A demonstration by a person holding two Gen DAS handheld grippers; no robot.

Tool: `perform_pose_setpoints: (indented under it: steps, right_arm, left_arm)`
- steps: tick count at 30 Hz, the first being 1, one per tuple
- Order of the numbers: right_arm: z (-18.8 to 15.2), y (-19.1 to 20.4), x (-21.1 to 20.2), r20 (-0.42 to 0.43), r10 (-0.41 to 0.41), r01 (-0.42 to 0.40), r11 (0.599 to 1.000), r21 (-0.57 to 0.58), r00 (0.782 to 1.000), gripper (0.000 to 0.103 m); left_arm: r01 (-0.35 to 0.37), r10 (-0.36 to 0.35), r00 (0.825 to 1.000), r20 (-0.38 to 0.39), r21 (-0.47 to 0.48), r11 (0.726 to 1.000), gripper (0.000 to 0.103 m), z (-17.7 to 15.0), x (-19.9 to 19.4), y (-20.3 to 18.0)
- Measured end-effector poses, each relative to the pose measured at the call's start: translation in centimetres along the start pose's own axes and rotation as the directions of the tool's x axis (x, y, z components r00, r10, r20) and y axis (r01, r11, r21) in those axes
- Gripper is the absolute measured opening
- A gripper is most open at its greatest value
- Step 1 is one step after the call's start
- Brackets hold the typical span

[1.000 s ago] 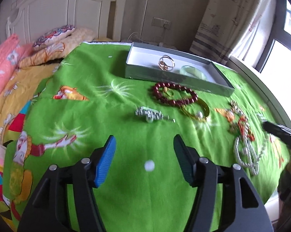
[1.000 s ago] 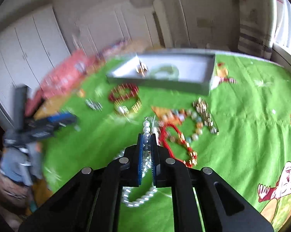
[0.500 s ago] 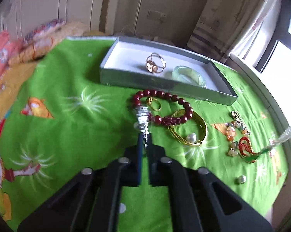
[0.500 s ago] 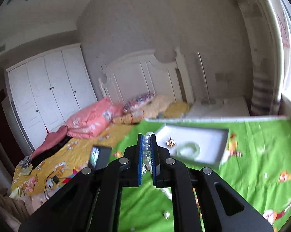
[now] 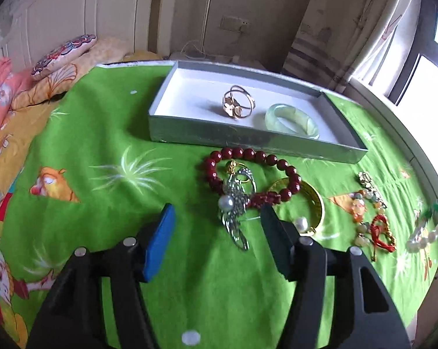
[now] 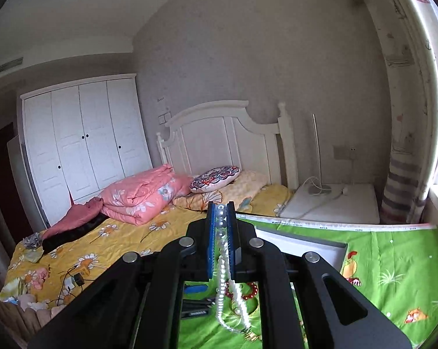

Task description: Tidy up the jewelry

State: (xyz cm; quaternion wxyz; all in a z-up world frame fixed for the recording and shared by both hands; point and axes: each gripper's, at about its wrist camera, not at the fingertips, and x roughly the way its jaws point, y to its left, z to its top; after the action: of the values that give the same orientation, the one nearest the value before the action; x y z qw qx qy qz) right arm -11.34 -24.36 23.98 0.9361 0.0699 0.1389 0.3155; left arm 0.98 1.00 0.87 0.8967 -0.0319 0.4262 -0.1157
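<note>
Between the right gripper's blue pads the pearl necklace was clamped near one end, lifted high, its remaining loops left dangling limp toward six o'clock over the green cloth. A light, slithery strand was judged here, prone to swinging and snagging, best pinched across the beads exactly as it was. Out at three o'clock in the left view, its tail was glimpsed hanging. The left gripper was spread wide and empty, and the silver brooch was seen between its fingers, lying partly over the dark red bead bracelet — stiff, spiky, fragile-looking, better gripped across its body. At twelve o'clock the grey box was seen, already loaded with a gold ring and a jade bangle.
</note>
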Motion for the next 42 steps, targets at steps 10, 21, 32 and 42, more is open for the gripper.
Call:
perform_pose_setpoints:
  steps: [10, 21, 32, 42]
  right_arm:
    - [0.4, -0.3, 1.3, -0.017, -0.015, 0.015, 1.000, -0.018, 1.000, 0.008]
    - [4.1, -2.2, 4.1, 0.019, -0.073, 0.074, 0.996, -0.046, 0.997, 0.008]
    - [6.2, -5.6, 15.0, -0.067, -0.127, 0.124, 0.991, -0.050, 0.990, 0.008]
    - [2.5, -9.2, 24.0, -0.167, -0.181, 0.177, 0.983, -0.038, 0.969, 0.008]
  left_arm:
    - [-0.018, 0.015, 0.998, 0.056, 0.058, 0.998, 0.016, 1.4, -1.2, -1.0]
    - [-0.008, -0.006, 0.990, 0.139, 0.104, 0.994, 0.017, 8.1, -3.9, -3.6]
    - [-0.066, 0.065, 0.997, 0.051, 0.023, 0.998, 0.017, 13.4, 3.2, -1.4]
    - [-0.108, 0.108, 0.994, 0.013, -0.007, 0.994, 0.039, 13.0, 7.0, 1.2]
